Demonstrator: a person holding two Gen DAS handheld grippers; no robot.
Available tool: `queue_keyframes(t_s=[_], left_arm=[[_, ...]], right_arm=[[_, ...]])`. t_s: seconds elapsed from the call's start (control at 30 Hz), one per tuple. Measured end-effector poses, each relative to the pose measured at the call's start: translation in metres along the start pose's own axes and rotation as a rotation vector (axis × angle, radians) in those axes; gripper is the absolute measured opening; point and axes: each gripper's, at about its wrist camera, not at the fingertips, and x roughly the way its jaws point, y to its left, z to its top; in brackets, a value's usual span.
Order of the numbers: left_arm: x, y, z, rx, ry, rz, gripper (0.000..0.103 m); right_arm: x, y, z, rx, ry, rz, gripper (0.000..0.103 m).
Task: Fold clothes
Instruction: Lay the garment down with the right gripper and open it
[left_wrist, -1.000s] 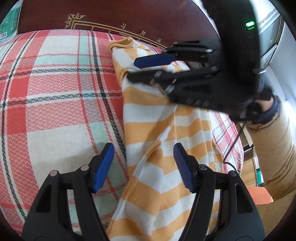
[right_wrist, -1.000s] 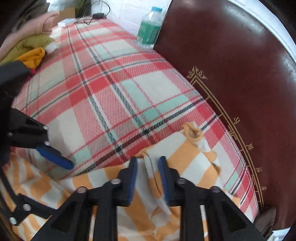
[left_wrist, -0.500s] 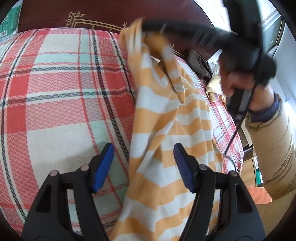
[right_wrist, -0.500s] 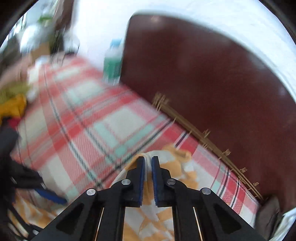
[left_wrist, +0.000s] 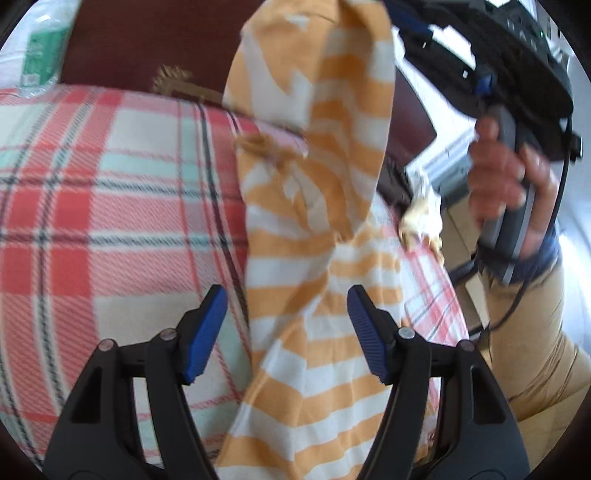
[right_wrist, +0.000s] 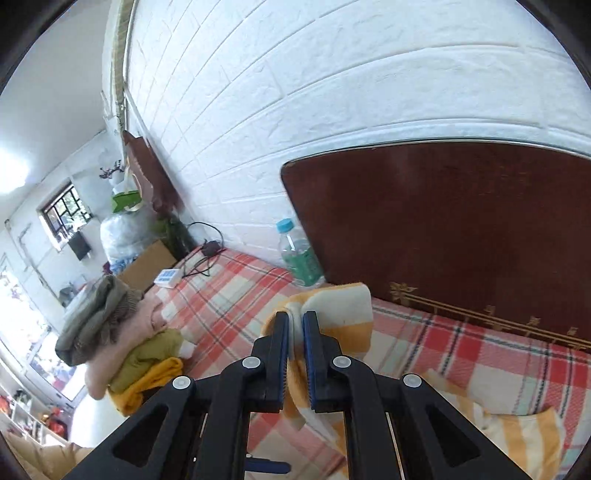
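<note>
An orange-and-white striped garment (left_wrist: 317, 229) hangs in the air above a bed covered by a red, white and green plaid blanket (left_wrist: 110, 206), its lower part trailing on the blanket. The right claw (right_wrist: 295, 332) is clamped on a fold of the garment's upper edge, raised in front of the dark red headboard (right_wrist: 461, 229), with a hand (left_wrist: 498, 181) gripping its handle. The left claw (left_wrist: 284, 325) sits low with its blue pads spread apart on either side of the cloth, not pressing on it; a stack of folded clothes (right_wrist: 122, 339) lies at the far side of the bed.
</note>
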Motion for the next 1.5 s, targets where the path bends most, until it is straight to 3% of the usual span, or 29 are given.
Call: queue_keyframes(t_s=[0.2,0.27,0.3,0.33,0.4,0.47,0.57,0.7,0.83,0.93,1.2,1.23,1.27,1.33,1.4,1.5], left_arm=[[-0.05,0.021,0.003,-0.058,-0.13,0.06,0.068],[-0.059,0.032,0.0,-0.09,-0.142,0.08,0.069],[-0.064,0.038,-0.001,-0.105,-0.146,0.093,0.069],[-0.067,0.043,-0.003,-0.116,-0.147,0.107,0.069],[-0.066,0.051,-0.006,-0.127,-0.135,0.122,0.069],[-0.061,0.059,-0.007,-0.138,-0.116,0.133,0.07],[-0.048,0.068,-0.004,-0.147,-0.092,0.137,0.07],[-0.031,0.083,0.005,-0.179,-0.067,0.156,0.07],[-0.032,0.104,0.014,-0.256,-0.081,0.184,0.07],[-0.034,0.121,0.013,-0.338,-0.084,0.178,0.07],[-0.023,0.133,0.033,-0.41,-0.099,0.159,0.07],[-0.023,0.134,0.035,-0.412,-0.112,0.166,0.063],[-0.023,0.134,0.038,-0.413,-0.125,0.173,0.044],[-0.026,0.137,0.043,-0.416,-0.156,0.187,0.023],[-0.037,0.139,0.048,-0.419,-0.205,0.203,0.015],[-0.07,0.142,0.056,-0.425,-0.325,0.239,0.013]], right_arm=[[0.076,0.048,0.027,0.089,0.025,0.261,0.012],[0.1,0.067,0.032,0.08,0.059,0.305,0.021],[0.107,0.072,0.032,0.078,0.068,0.309,0.035],[0.108,0.074,0.03,0.071,0.069,0.299,0.052],[0.104,0.074,0.026,0.052,0.062,0.259,0.062],[0.092,0.064,0.017,0.027,0.066,0.221,0.062],[0.068,0.042,-0.012,-0.045,0.14,0.079,0.062],[0.04,0.018,-0.086,-0.116,0.267,-0.08,0.063],[0.031,0.006,-0.164,-0.105,0.376,-0.155,0.063],[0.036,0.008,-0.196,-0.079,0.381,-0.174,0.063],[0.061,0.028,-0.216,-0.002,0.31,-0.07,0.063],[0.063,0.03,-0.218,0.001,0.306,-0.063,0.064],[0.063,0.032,-0.219,0.004,0.304,-0.055,0.064],[0.064,0.034,-0.221,0.006,0.3,-0.043,0.064],[0.067,0.037,-0.222,-0.001,0.304,-0.047,0.064],[0.071,0.042,-0.225,-0.007,0.313,-0.026,0.064]])
